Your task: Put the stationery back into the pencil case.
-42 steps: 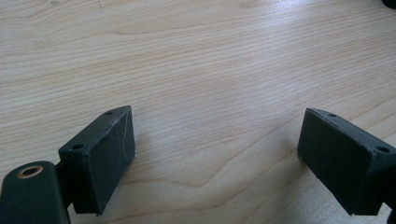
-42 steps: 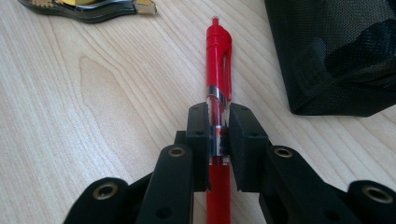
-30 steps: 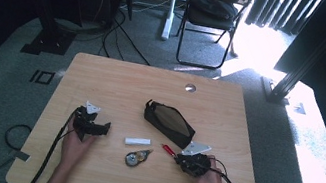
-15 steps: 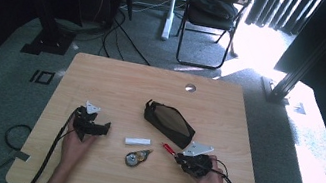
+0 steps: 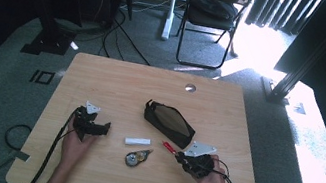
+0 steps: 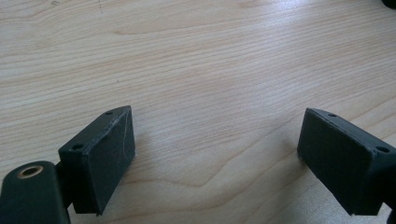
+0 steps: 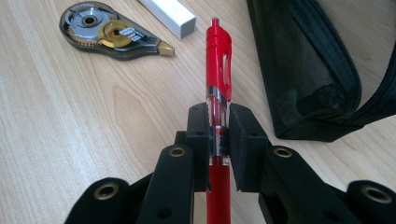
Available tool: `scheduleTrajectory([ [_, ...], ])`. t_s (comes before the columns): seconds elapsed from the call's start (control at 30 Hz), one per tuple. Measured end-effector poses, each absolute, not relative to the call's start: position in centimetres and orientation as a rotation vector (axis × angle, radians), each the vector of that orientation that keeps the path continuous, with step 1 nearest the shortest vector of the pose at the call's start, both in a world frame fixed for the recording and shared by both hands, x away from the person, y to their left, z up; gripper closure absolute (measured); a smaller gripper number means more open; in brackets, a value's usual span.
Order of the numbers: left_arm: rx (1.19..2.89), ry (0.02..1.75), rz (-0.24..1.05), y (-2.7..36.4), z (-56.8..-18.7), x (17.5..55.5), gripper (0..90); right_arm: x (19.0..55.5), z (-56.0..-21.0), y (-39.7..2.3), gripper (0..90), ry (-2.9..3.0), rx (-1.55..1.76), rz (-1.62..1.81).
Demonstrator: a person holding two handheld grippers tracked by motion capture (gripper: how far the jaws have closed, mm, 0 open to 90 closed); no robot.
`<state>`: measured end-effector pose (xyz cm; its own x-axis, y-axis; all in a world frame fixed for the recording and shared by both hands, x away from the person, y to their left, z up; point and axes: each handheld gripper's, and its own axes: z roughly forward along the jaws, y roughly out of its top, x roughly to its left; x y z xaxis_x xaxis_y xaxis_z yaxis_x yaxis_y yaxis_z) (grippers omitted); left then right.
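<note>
Little has shifted since the earlier frame: right gripper (image 7: 218, 135) w/ red pen (image 7: 218, 70) sits a touch nearer the black pouch (image 5: 169, 122). Its fingers (image 7: 198, 140) pinch the pen mid-barrel, just beside the pouch's near end. Correction-tape roller (image 5: 136, 157) and white eraser (image 5: 137, 141) lie left of the pouch. Left gripper (image 6: 215, 163), well left of the pouch: fingers spread over bare surface (image 5: 116, 83).

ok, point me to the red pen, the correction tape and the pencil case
red pen (image 7: 218, 70): right gripper view, on the barrel by the clip, above the jaws.
correction tape (image 7: 108, 31): right gripper view, on the clear body by the gold wheel.
pencil case (image 5: 169, 120): high view, on the tan mesh side.
</note>
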<state>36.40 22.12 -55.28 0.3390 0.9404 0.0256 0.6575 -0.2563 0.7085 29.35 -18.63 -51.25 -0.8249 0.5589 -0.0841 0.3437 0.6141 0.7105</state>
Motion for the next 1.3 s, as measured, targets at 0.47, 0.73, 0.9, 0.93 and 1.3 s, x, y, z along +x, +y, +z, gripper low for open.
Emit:
scheduleTrajectory([
  [0.47, 2.006, 1.393, 0.608, 22.1, -55.3, 36.4, 11.6, 28.9, -50.3, -19.0, 79.4, 2.528, 0.725, 1.061],
  [0.73, 2.006, 1.393, 0.609, 22.1, -55.3, 36.4, 11.6, 28.6, -49.5, -18.8, 79.3, 2.515, 0.7, 1.082],
  [0.9, 2.006, 1.393, 0.609, 22.1, -55.3, 36.4, 11.6, 28.4, -49.1, -18.8, 79.3, 2.506, 0.697, 1.09],
  [0.93, 2.007, 1.393, 0.609, 22.1, -55.3, 36.4, 11.6, 28.4, -49.0, -18.8, 79.3, 2.505, 0.693, 1.089],
  [1.3, 2.006, 1.393, 0.609, 22.1, -55.3, 36.4, 11.6, 28.4, -48.3, -18.9, 79.3, 2.497, 0.683, 1.09],
])
